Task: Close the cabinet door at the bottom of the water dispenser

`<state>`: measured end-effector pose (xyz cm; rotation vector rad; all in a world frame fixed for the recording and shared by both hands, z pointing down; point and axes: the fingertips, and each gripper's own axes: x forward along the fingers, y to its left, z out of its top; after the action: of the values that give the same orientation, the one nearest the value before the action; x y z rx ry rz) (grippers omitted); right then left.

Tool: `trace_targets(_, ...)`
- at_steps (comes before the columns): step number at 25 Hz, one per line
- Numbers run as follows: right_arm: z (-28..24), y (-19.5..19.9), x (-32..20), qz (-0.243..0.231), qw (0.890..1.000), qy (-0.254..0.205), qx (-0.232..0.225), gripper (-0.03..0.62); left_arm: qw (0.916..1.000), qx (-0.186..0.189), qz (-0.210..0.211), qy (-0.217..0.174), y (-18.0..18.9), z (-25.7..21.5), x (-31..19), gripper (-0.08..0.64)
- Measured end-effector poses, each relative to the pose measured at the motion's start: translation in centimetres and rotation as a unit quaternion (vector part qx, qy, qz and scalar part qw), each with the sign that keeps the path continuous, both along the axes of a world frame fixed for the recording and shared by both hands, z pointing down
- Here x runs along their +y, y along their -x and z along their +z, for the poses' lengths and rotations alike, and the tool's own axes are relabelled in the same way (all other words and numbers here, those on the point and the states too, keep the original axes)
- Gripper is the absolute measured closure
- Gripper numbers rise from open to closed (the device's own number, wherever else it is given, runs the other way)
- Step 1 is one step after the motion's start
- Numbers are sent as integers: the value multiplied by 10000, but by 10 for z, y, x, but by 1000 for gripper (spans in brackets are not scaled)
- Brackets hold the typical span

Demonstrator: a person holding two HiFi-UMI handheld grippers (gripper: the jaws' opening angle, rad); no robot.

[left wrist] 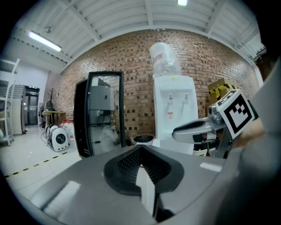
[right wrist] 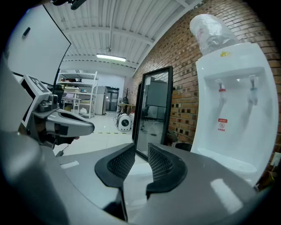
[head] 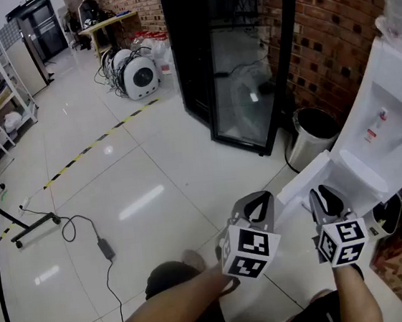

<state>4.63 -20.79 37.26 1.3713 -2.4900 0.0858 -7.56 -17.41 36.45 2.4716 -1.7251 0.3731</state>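
- The water dispenser stands at the far right against the brick wall, with a clear bottle on top.
- Its white cabinet door stands open, swung out leftward from the base over the tiled floor.
- The left claw is closed, its ribbed pads meeting at the tips. A white wedge shows behind them, but I cannot tell whether it pinches anything. In the head view it sits just beside the door's free edge.
- The right claw is slightly open, with a narrow gap between parallel pads. It holds nothing that I can make out and sits near the door, right of the other claw.
- A black glass-door fridge and a round bin stand left of the dispenser.
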Motion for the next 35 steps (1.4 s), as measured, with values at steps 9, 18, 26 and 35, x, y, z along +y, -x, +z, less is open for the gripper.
trace_targets(9,66,51,-12,-858,9906,434,968,417,9970,-672,174,345,-14,61,-17,560)
trace_targets(18,119,82,-13,-1511,9675,738,1890,416,9977,-460,-57,487,-4,67,-25,560)
trace_targets(26,116,60,1,-1518,9638,998,1953,482,9980,-444,291,329,-38,56,-29,560)
trace_targets(35,116,-6,41,-1246,9570,1267,2294,480,9970,-72,746,198,-106,41,-25,560)
